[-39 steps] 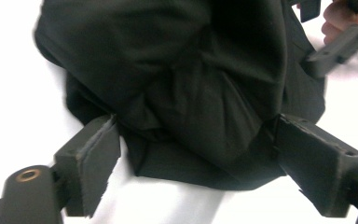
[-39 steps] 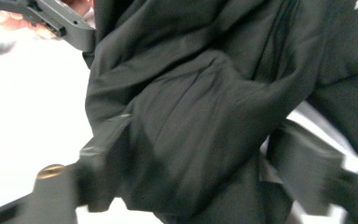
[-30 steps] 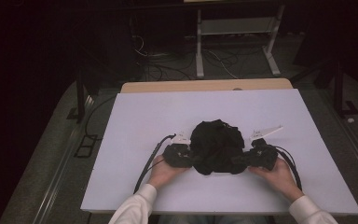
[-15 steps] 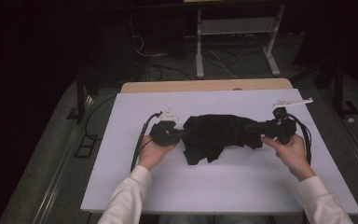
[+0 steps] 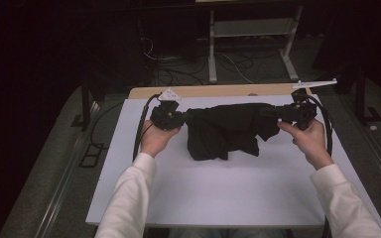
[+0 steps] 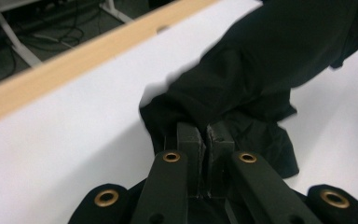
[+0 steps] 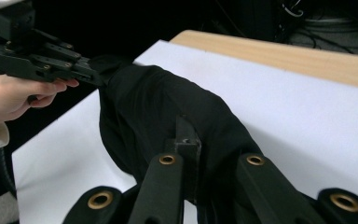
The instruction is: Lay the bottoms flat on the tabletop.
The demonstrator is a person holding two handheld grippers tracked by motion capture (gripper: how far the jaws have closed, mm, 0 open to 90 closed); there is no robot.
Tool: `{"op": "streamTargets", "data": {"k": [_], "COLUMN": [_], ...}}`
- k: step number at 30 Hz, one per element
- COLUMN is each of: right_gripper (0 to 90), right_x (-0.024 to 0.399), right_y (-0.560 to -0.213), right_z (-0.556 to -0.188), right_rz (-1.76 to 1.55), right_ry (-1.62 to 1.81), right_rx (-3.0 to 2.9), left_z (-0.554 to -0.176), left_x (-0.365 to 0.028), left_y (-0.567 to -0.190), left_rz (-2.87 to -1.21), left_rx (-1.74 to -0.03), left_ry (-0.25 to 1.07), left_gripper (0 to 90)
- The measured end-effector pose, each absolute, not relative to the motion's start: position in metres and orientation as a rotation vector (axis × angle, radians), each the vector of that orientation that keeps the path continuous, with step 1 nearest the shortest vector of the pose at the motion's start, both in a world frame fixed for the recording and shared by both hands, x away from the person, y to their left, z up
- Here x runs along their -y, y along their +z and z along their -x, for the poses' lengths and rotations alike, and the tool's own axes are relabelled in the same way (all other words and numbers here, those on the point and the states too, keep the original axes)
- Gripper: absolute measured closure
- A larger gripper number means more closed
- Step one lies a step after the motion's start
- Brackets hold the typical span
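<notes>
High view first: the black cloth [image 5: 225, 129] is strung out between the two grippers, its long axis running straight across the white worktop [image 5: 228, 193], left to right, roughly parallel to the far wooden edge [image 5: 213, 91]. The upper edge is pulled fairly taut from hand to hand, and the rest hangs in a bunched fold from the middle, its lowest corner down at or just above the worktop; whether it touches, I cannot tell.

Left gripper [image 5: 182, 118] sits at the cloth's left end, fingers pointing right along it. In the left gripper view those fingers [image 6: 189, 140] are clenched tight on a pinch of the fabric [image 6: 261, 79], and they have only just closed down onto it. Right gripper [image 5: 268, 112] takes the other end, fingers pointing left; in the right gripper view one finger [image 7: 186, 140] presses into the cloth [image 7: 168, 107] and the other is buried in the folds, so it is clamped on fabric too. Farther off in that view, the left gripper [image 7: 93, 74] bites the opposite end, with the person's hand [image 7: 14, 98] around it.

Room now: the cloth hangs over the far half of the worktop, close to the wooden edge behind it. A wide bare stretch of white lies on the near side, between the sleeves. Right hand [image 5: 310, 141] hovers near the worktop's right edge, left hand [image 5: 154, 141] well inside the left one.
</notes>
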State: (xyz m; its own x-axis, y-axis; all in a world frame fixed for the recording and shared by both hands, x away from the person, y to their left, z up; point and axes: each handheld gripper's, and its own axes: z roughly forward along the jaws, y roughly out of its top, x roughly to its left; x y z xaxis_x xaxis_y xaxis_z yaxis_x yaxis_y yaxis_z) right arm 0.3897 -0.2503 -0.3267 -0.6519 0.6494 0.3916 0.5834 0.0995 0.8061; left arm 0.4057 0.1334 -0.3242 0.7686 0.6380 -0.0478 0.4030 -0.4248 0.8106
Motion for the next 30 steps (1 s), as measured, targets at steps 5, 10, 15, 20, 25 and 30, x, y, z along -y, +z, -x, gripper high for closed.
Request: {"op": "streamTargets", "data": {"k": [5,10,15,20,25,30], "right_gripper": [83.1,83.2,83.2,83.2,83.2,83.1], "right_x": [0.247,0.245,0.239,0.235,0.234,0.234], "right_y": [-0.311,-0.286,-0.26,-0.244,-0.243,-0.251], "right_z": [-0.405,-0.416,-0.419,-0.414,-0.399,-0.378], "right_rz": [-1.281,-1.253,-1.197,-1.141,-1.094,-1.066], "right_ry": [1.627,1.67,1.681,1.697,1.711,1.712], "right_rx": [-2.256,-2.209,-2.187,-2.194,-2.214,-2.262], "left_z": [-0.418,-0.426,-0.426,-0.415,-0.394,-0.37], "left_x": [-0.125,-0.121,-0.122,-0.128,-0.132,-0.132], "left_y": [-0.295,-0.271,-0.252,-0.238,-0.233,-0.237], "left_rz": [-2.073,-2.049,-2.012,-2.016,-2.045,-2.105], "left_rx": [-0.74,-0.715,-0.688,-0.645,-0.596,-0.495], "left_ry": [0.384,0.415,0.406,0.378,0.33,0.21], "left_gripper": [86.7,86.7,86.6,86.6,86.5,86.5]}}
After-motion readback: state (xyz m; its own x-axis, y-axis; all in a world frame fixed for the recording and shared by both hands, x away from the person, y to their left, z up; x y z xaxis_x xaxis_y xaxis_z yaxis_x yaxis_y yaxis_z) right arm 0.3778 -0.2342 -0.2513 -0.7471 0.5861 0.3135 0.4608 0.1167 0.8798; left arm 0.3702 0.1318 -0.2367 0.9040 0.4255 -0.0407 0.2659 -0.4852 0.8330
